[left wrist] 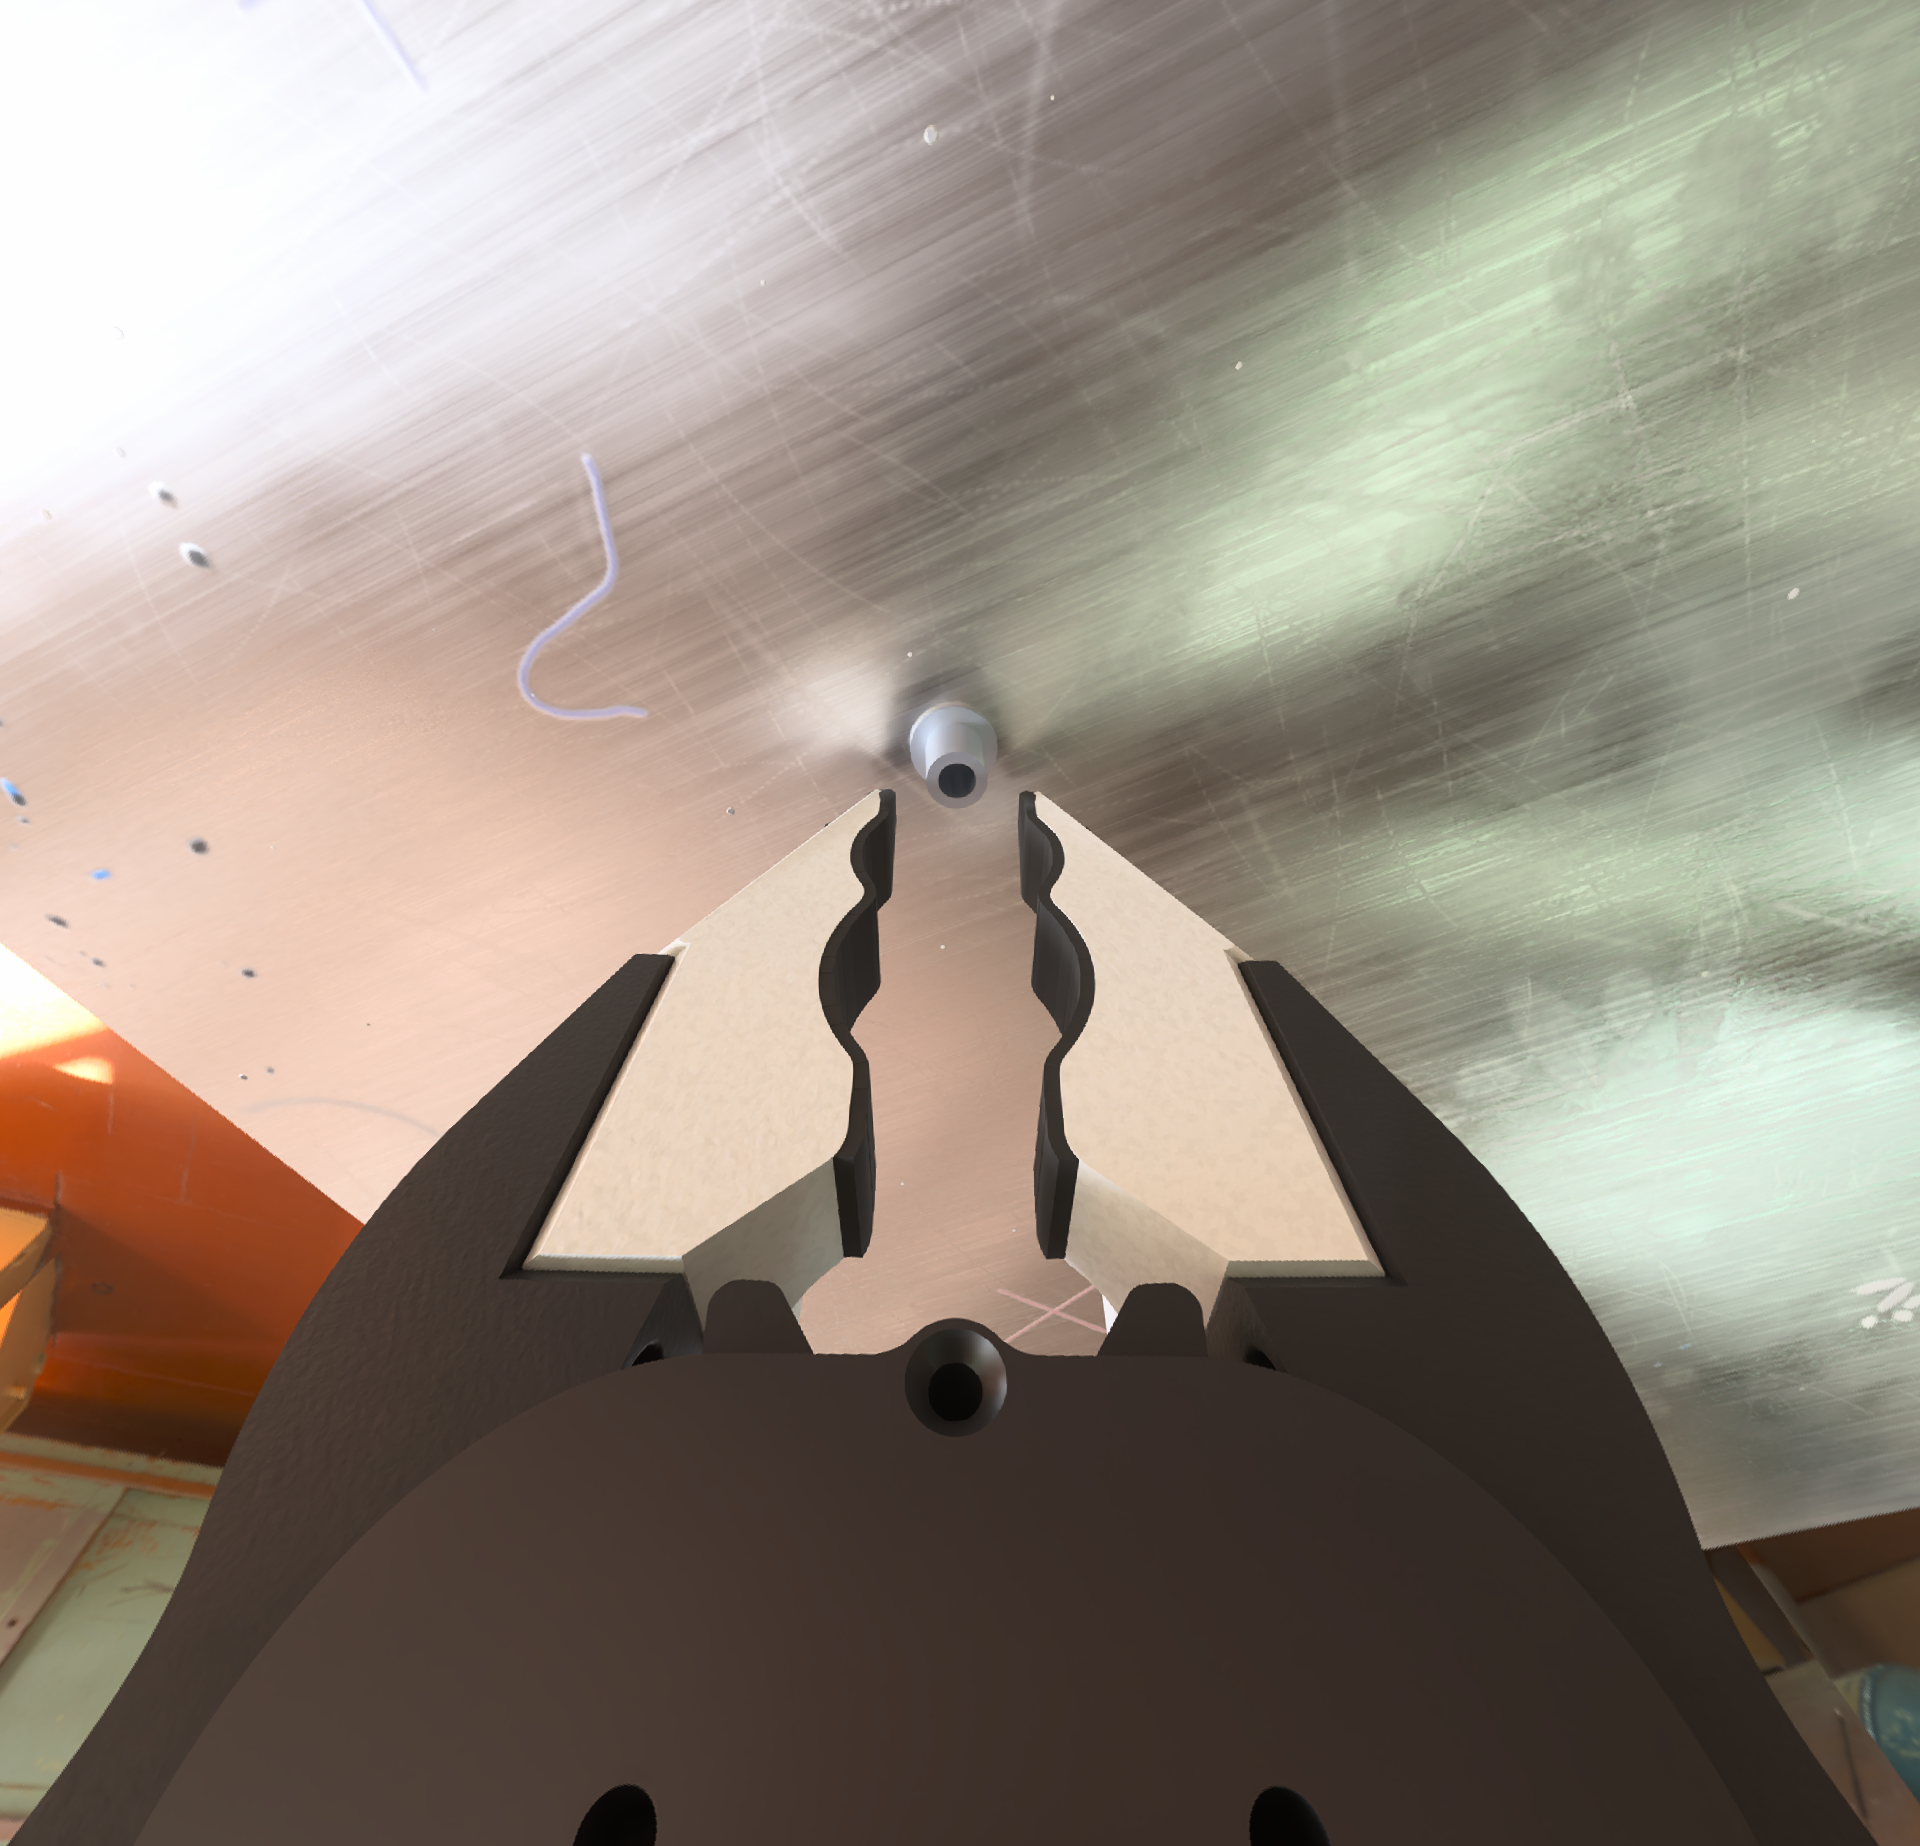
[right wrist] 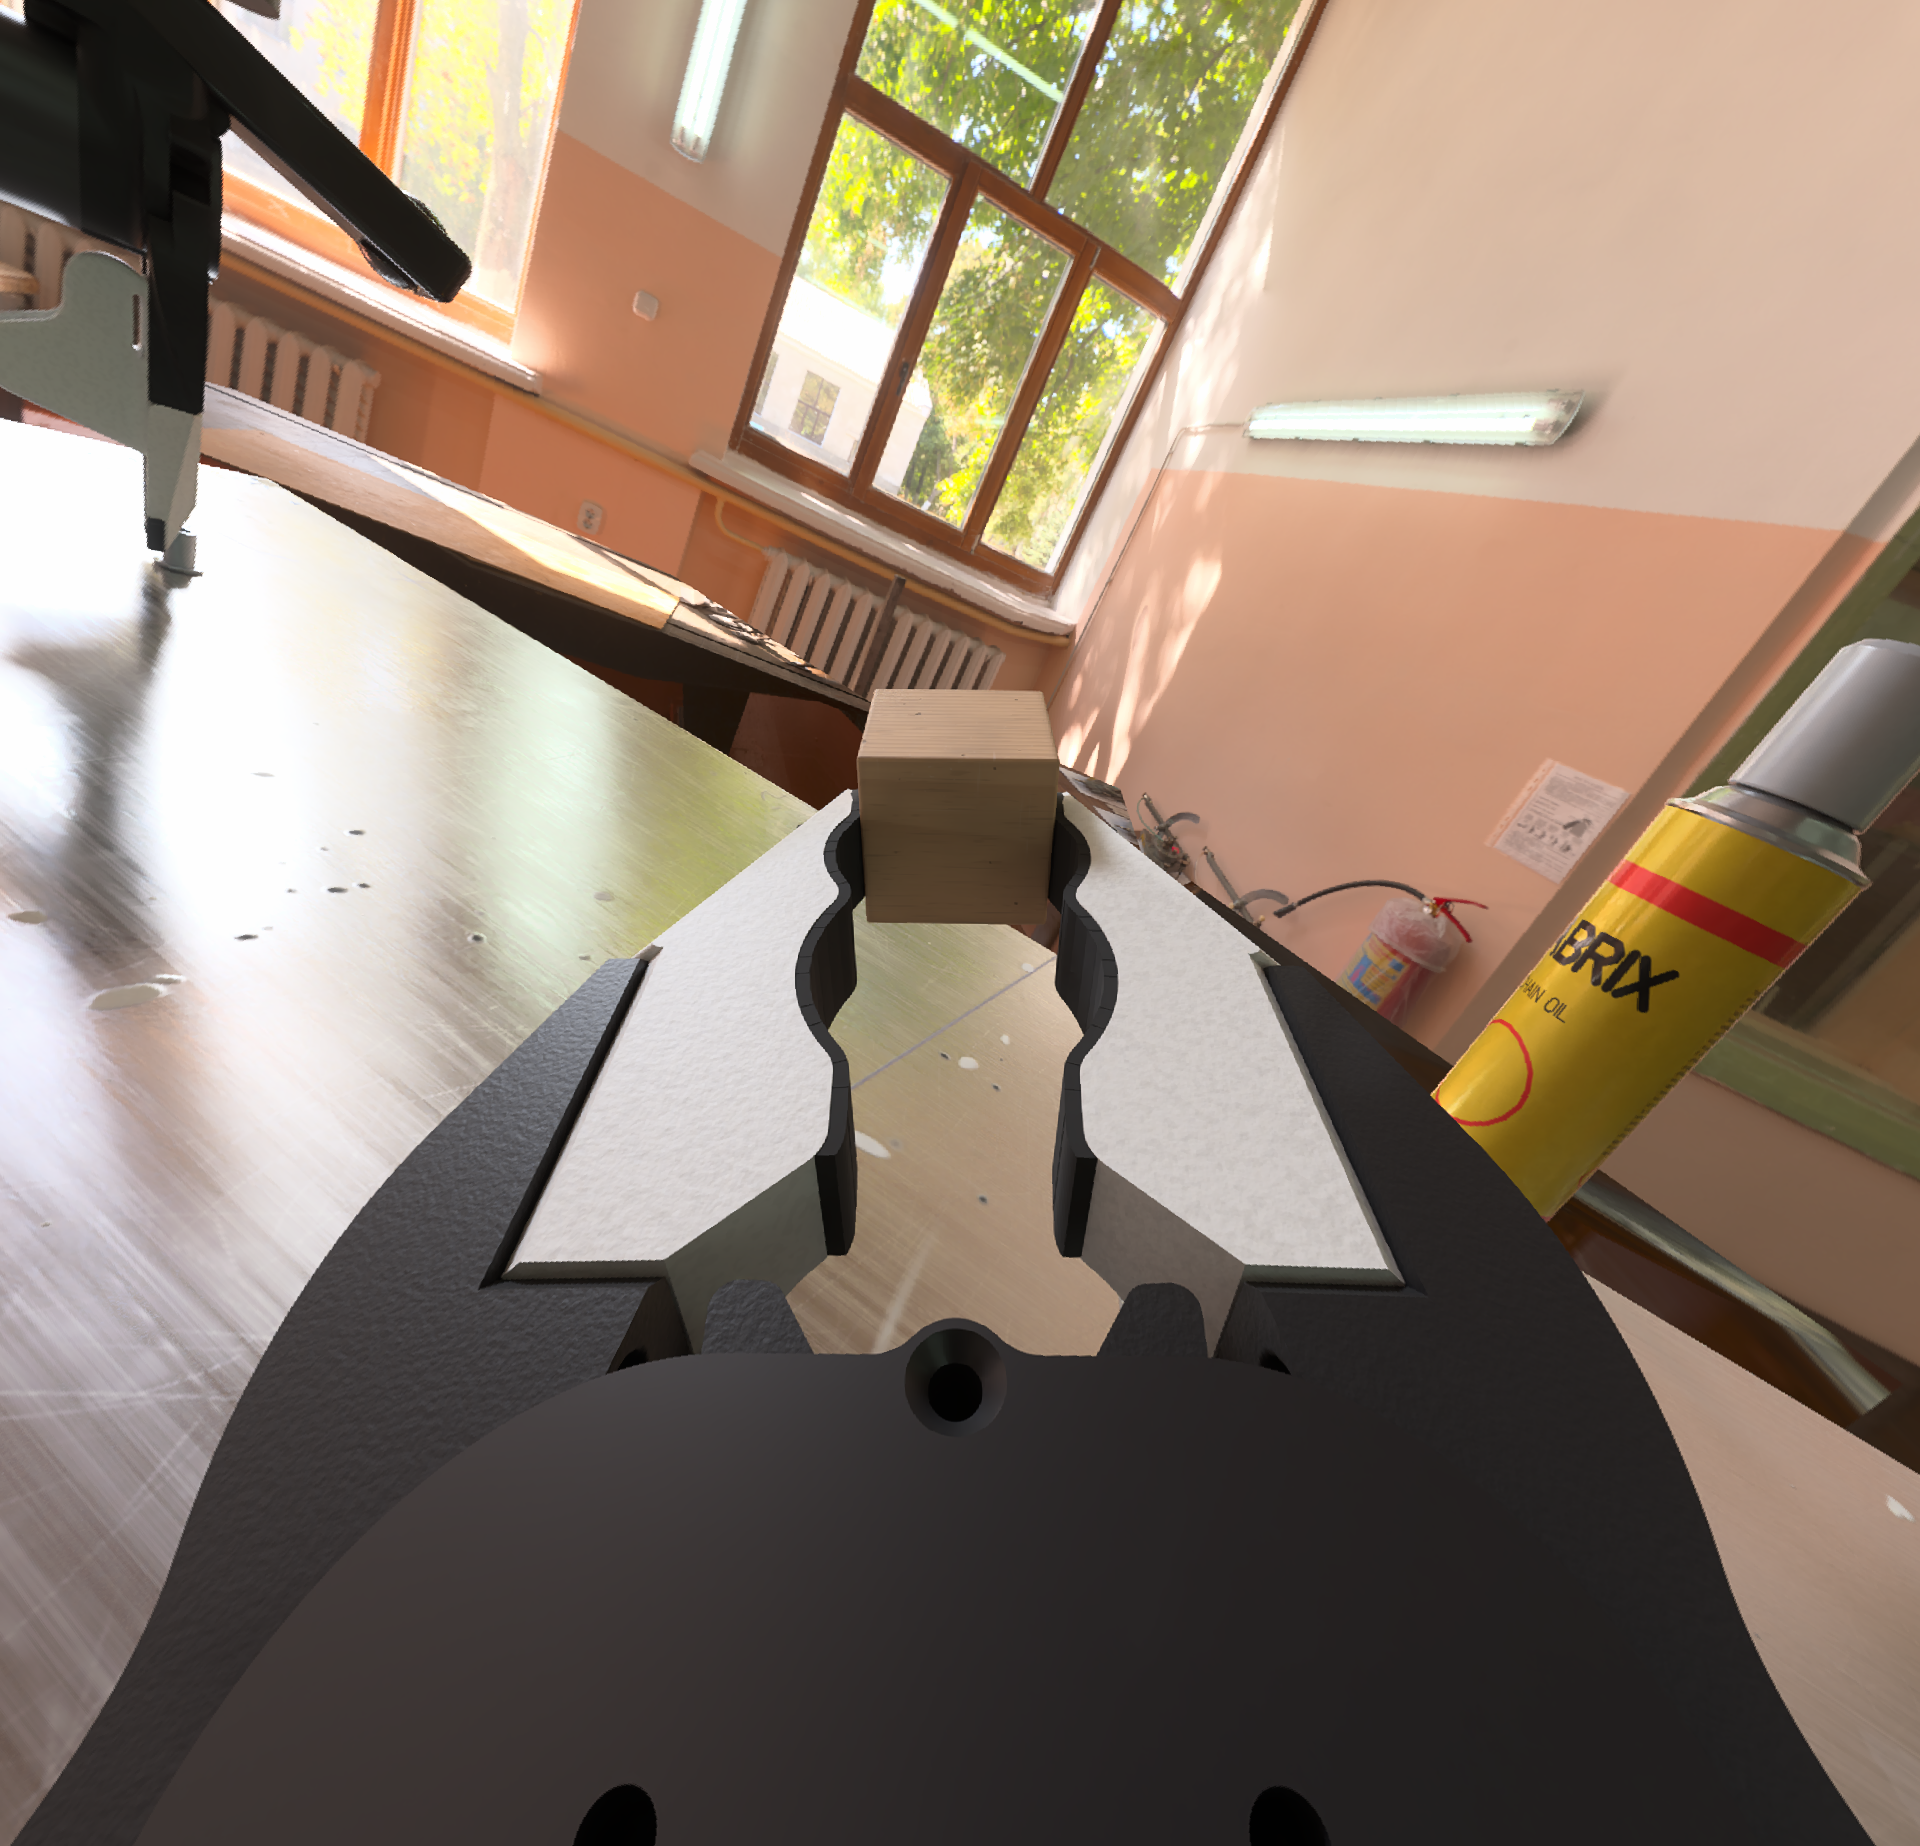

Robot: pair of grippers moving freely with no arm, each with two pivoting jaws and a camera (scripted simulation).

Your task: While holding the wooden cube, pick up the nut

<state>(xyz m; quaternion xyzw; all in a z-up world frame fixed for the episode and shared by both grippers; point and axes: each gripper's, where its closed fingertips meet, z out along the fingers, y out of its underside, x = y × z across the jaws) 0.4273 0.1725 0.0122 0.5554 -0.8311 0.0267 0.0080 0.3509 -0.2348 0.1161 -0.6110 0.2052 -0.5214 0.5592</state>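
Observation:
In the left wrist view a small grey metal nut (left wrist: 953, 754) stands on the scratched metal table (left wrist: 1247, 446). My left gripper (left wrist: 956, 809) points down at it, open, with its fingertips just short of the nut on either side. In the right wrist view my right gripper (right wrist: 956, 830) is shut on a wooden cube (right wrist: 954, 809), held at the fingertips above the table (right wrist: 312, 861). The left gripper (right wrist: 171, 534) also shows at the far left of that view, tips down at the nut (right wrist: 182, 553).
A yellow spray can (right wrist: 1662, 944) with a grey cap stands on the table close to the right of my right gripper. The table's far edge runs diagonally behind the cube. Paint specks and blue scribbles mark the tabletop.

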